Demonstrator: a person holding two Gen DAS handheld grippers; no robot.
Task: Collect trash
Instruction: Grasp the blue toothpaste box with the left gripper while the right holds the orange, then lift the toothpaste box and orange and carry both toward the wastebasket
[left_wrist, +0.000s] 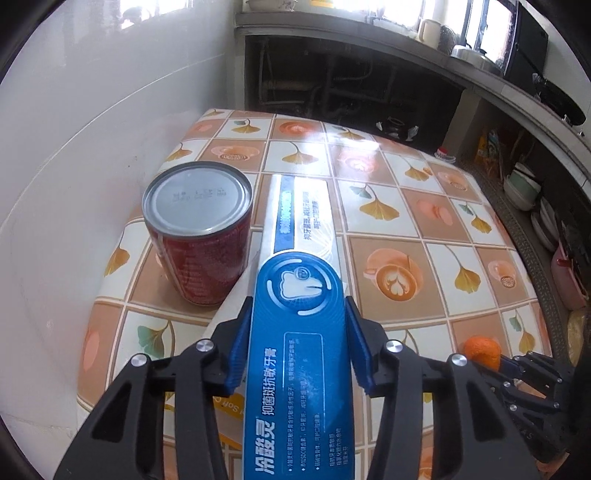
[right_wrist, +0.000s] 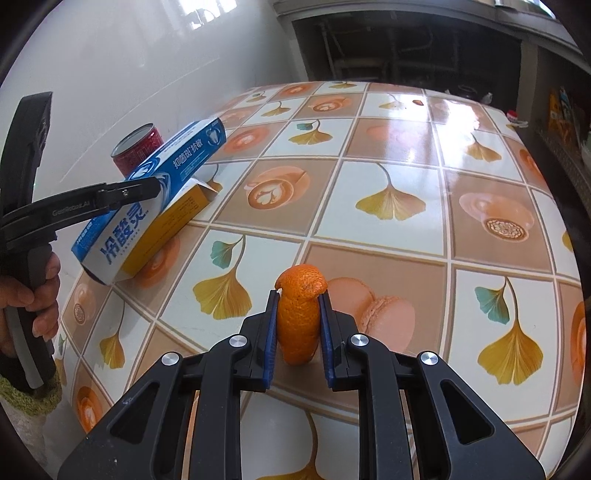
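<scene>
My left gripper (left_wrist: 297, 334) is shut on a blue and white toothpaste box (left_wrist: 301, 295), held tilted above the table; the box also shows in the right wrist view (right_wrist: 155, 184) with the left gripper (right_wrist: 147, 188) on it. A yellow box (right_wrist: 173, 218) lies under it on the table. A red tin can (left_wrist: 197, 229) stands upright just left of the box, also seen in the right wrist view (right_wrist: 138, 147). My right gripper (right_wrist: 298, 314) is shut on a piece of orange peel (right_wrist: 299, 317), near the table's front; the peel also shows in the left wrist view (left_wrist: 482, 350).
The table (right_wrist: 388, 155) has a glossy tiled-pattern cloth. A white wall (left_wrist: 92, 129) runs along its left side. Beyond the far edge is a dark counter with shelves (left_wrist: 369, 85); stacked bowls and dishes (left_wrist: 524, 188) sit at the right.
</scene>
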